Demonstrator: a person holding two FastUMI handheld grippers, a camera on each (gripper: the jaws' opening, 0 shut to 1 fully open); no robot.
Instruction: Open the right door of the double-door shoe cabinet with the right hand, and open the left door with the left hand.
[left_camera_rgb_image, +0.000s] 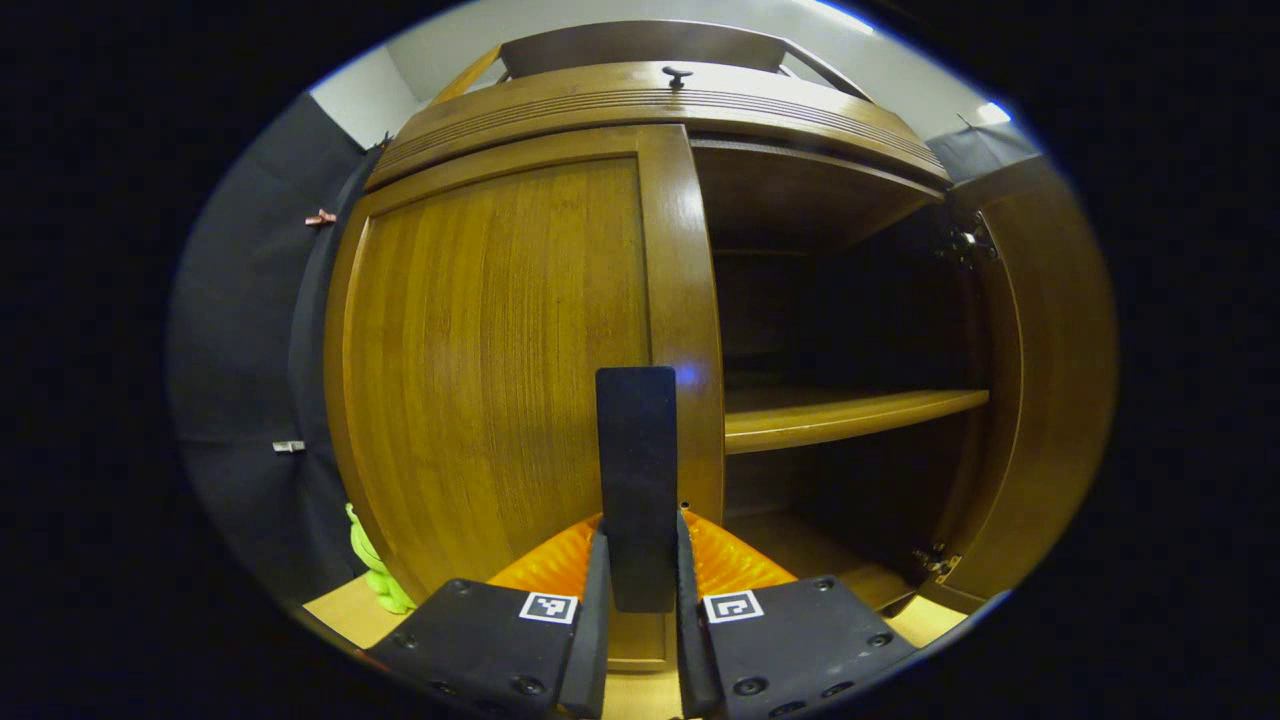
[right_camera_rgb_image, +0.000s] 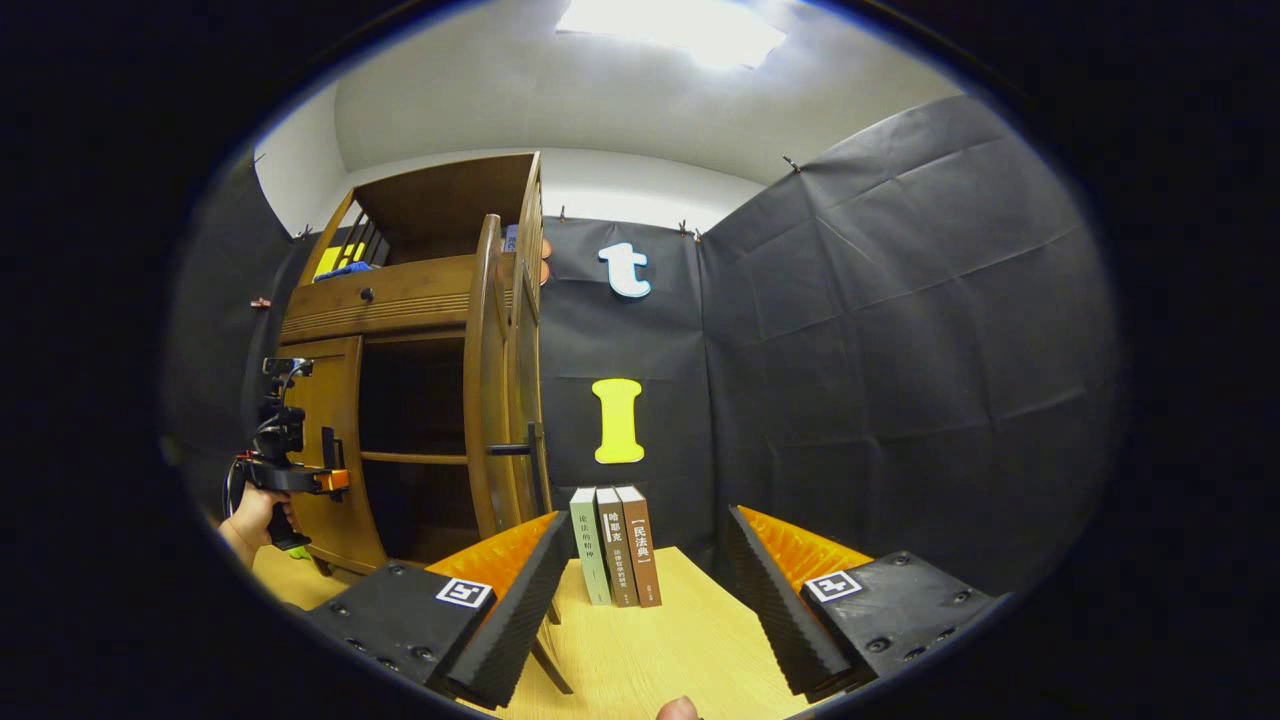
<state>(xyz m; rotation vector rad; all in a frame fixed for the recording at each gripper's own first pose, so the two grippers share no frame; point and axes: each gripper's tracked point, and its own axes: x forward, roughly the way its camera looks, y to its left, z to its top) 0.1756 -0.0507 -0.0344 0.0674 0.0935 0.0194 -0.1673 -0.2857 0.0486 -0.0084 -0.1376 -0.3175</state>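
The left gripper (left_camera_rgb_image: 640, 560) pinches the left door's bar handle (left_camera_rgb_image: 636, 470), door (left_camera_rgb_image: 490, 350) shut dead ahead. A skewed pull may slip off. The right gripper (right_camera_rgb_image: 640, 590) hangs spread; right door (right_camera_rgb_image: 487, 380) open at its left.

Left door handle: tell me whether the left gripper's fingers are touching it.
Touching. In the left gripper view, the left gripper has its fingers closed against both sides of the left door handle, with no gap.

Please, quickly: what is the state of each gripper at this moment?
Left gripper: closed on the left door's handle; the left door is not yet open.
Right gripper: open, holding nothing.
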